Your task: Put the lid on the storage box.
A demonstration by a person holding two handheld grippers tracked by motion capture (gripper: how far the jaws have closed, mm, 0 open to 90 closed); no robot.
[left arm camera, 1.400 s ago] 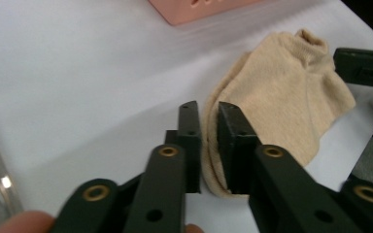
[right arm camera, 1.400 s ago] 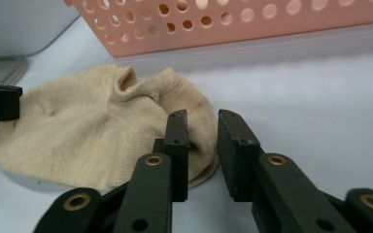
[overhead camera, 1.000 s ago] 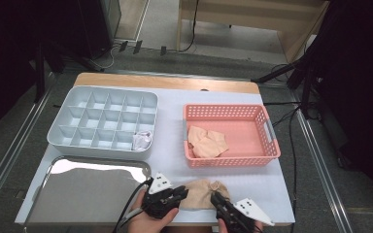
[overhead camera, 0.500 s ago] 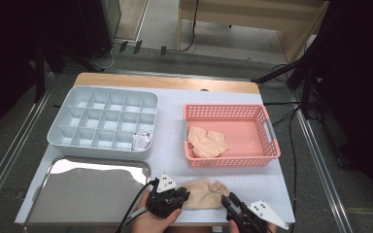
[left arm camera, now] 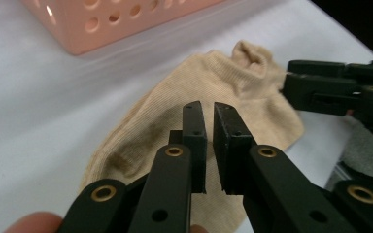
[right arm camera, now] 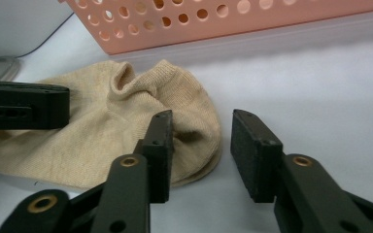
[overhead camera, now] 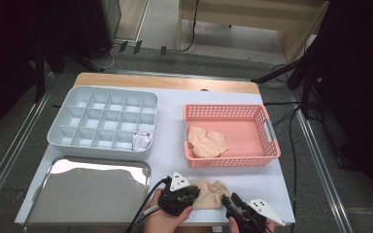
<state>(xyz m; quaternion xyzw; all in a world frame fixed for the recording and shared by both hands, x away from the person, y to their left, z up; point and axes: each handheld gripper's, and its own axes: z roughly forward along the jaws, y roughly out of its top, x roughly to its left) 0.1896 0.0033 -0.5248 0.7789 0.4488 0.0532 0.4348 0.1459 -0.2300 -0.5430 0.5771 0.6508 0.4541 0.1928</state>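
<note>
Beige ribbed sock [left arm camera: 209, 92], crumpled; left gripper [left arm camera: 209, 131] fingers nearly together, right gripper [right arm camera: 201, 155] fingers apart.

Beige fabric sock [overhead camera: 210, 193] lies on the white worktop [overhead camera: 175, 126], at 6 o'clock of the pink perforated plastic basket [overhead camera: 267, 145]; shiny rectangular metal tray [overhead camera: 77, 194] at its 9 o'clock.

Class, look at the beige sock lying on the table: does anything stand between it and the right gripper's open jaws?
Nothing visible does. The right gripper stands open at one end of the sock, one jaw over the fabric. The left gripper is at the sock's other end, not between them.
</note>
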